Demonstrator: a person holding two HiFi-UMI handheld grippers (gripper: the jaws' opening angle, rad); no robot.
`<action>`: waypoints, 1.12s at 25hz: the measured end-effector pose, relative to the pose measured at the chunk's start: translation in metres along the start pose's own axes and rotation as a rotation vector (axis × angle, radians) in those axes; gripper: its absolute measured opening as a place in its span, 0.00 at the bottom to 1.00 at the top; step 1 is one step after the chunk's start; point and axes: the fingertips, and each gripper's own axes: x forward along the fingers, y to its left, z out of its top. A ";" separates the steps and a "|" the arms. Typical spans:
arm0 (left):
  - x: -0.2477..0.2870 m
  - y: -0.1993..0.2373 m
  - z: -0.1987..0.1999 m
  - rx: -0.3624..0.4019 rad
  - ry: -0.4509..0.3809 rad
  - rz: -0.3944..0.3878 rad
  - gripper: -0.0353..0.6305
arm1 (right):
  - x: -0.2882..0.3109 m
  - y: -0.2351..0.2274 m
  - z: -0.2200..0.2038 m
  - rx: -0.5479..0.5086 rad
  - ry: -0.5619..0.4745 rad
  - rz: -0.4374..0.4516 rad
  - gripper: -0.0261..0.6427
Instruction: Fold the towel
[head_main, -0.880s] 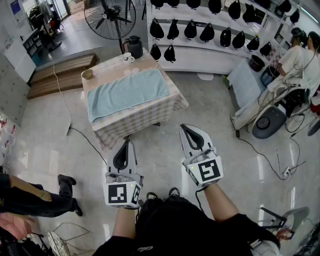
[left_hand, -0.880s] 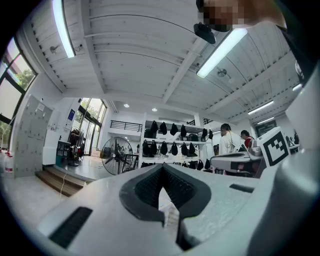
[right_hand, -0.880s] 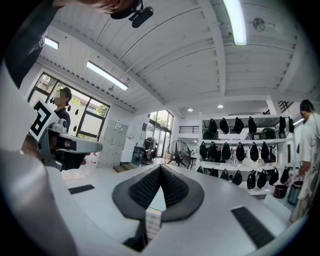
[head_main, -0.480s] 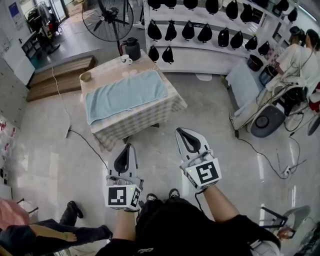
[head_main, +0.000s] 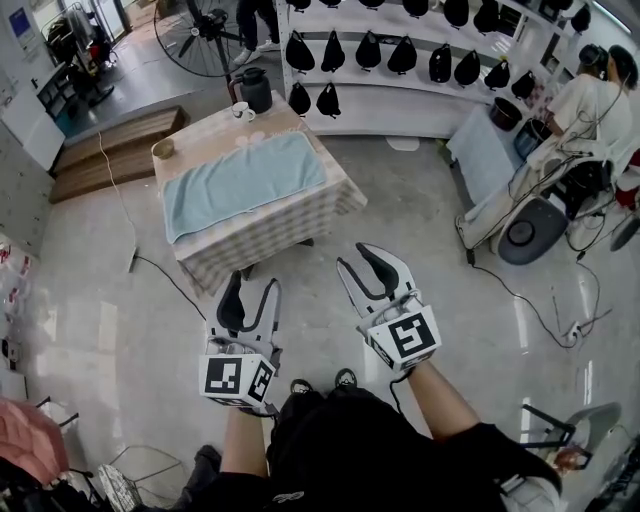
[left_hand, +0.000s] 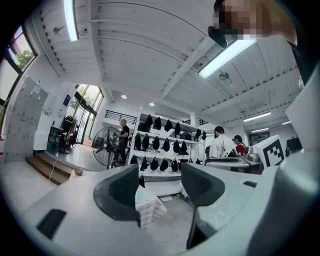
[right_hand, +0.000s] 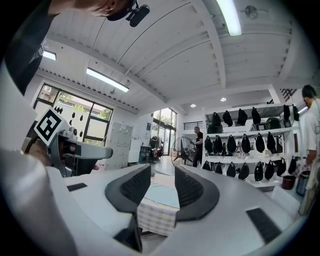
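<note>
- Towel (head_main: 245, 185) lies flat on table (head_main: 270, 238), well ahead of both grippers, untouched.
- L gripper (head_main: 254, 283): jaws wide apart, nothing held.
- R gripper (head_main: 355, 258): jaws partly apart, nothing held.

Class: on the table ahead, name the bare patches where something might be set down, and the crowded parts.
The towel covers most of the table. Bare: the far strip between the small bowl and the mug. Crowded: the far corner holding the mug and dark jug.
</note>
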 end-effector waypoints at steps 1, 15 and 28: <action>0.002 -0.004 -0.001 0.012 0.005 0.000 0.43 | -0.002 -0.004 -0.002 0.003 0.007 -0.001 0.24; 0.046 -0.047 -0.035 0.024 0.067 0.007 0.44 | -0.020 -0.071 -0.035 0.037 0.025 -0.013 0.31; 0.178 0.019 -0.049 0.012 0.074 -0.023 0.44 | 0.103 -0.142 -0.061 0.009 0.046 -0.005 0.31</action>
